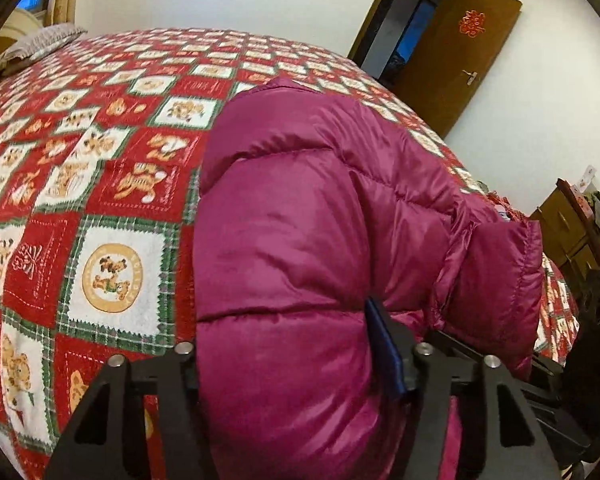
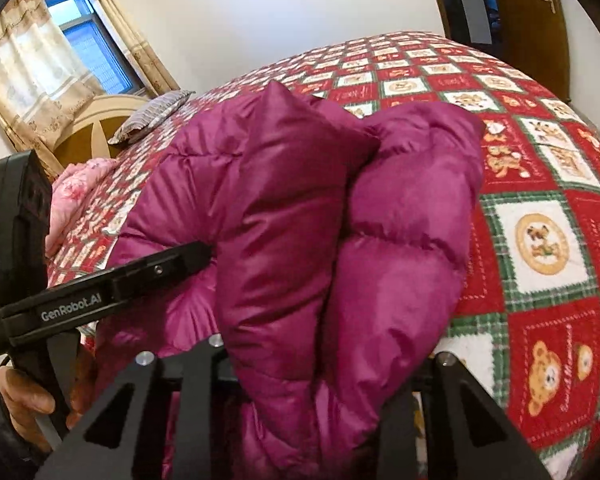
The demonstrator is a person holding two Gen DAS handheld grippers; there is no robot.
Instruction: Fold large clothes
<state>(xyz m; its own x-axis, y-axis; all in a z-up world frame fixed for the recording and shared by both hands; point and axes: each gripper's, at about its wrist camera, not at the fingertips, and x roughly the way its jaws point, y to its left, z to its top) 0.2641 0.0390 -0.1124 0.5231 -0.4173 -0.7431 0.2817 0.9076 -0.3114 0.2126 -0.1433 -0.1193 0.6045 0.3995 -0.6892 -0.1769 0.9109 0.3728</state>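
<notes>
A puffy magenta jacket [image 1: 300, 220] lay bunched on a bed covered by a red, white and green bear-print quilt [image 1: 100, 168]. The left gripper [image 1: 296, 364] was pinching a thick padded fold of the jacket, the cloth bulging up between its two black fingers and hiding their tips. The right gripper [image 2: 328, 364] likewise clamped a bulky doubled fold of the jacket [image 2: 300, 208], which swelled out between its fingers. In the right wrist view the left gripper [image 2: 188, 258] reached in from the left, its tip buried in the jacket, with the person's left hand [image 2: 24, 404] around its handle. A striped pillow [image 2: 152, 114] rested near the headboard [image 2: 88, 128], below a curtained window [image 2: 84, 36]. A brown door [image 1: 456, 60] stood open beyond the bed.
</notes>
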